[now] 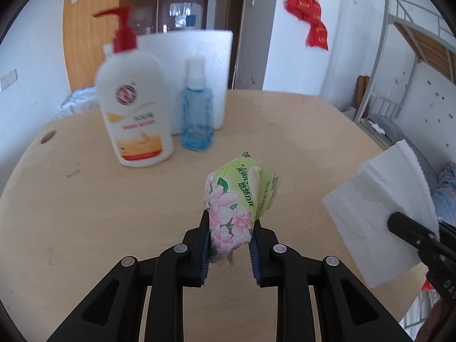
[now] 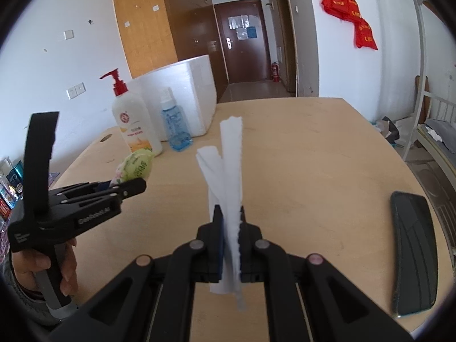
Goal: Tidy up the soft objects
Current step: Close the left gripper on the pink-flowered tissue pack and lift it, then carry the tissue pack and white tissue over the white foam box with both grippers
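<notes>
My left gripper [image 1: 229, 222] is shut on a green tissue pack with pink flowers [image 1: 236, 199] and holds it above the wooden table [image 1: 114, 213]. The pack also shows in the right wrist view [image 2: 136, 166], held by the left gripper [image 2: 128, 183]. My right gripper [image 2: 230, 219] is shut on a folded white tissue sheet [image 2: 229, 171], held upright on edge above the table. In the left wrist view the sheet [image 1: 379, 213] and the right gripper [image 1: 413, 233] are at the right edge.
A white lotion bottle with red pump [image 1: 134, 108], a blue spray bottle [image 1: 197, 114] and a white foam box [image 1: 199, 57] stand at the table's far left. A black phone [image 2: 413, 253] lies at the table's right edge.
</notes>
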`<state>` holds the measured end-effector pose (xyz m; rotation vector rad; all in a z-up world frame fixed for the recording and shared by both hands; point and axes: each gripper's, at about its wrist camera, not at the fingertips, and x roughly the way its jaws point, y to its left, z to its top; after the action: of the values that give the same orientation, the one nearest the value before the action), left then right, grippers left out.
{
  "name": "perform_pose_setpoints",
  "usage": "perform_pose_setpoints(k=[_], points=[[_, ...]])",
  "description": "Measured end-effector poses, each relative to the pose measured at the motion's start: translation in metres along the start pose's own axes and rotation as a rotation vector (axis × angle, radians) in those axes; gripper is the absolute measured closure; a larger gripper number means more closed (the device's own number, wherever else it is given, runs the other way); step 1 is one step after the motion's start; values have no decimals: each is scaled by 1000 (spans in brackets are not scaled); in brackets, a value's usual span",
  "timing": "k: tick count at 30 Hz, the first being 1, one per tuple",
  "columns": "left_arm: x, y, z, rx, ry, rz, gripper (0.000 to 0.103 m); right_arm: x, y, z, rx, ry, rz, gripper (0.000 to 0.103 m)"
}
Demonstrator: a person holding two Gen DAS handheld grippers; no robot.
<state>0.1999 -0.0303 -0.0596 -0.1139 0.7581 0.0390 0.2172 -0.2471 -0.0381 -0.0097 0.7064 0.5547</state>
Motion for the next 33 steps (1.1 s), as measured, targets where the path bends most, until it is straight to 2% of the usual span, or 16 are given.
perform_pose_setpoints(k=[4,8,16,24,33], points=[[-20,14,-4,-17,-34,8,78,-3,14,2,-24,-10,14,94],[-45,34,-13,-22,-81,54,78,-6,24,2,-26,-22,10,94],[-79,66,-27,-42,-126,102,78,-12,45,0,-30,-41,28,94],[-110,78,-37,-47,-179,130,78,-15,69,6,-45,-58,63,94],[-125,90,-38,-61,-208,149,78,-11,92,16,-79,-66,96,94]])
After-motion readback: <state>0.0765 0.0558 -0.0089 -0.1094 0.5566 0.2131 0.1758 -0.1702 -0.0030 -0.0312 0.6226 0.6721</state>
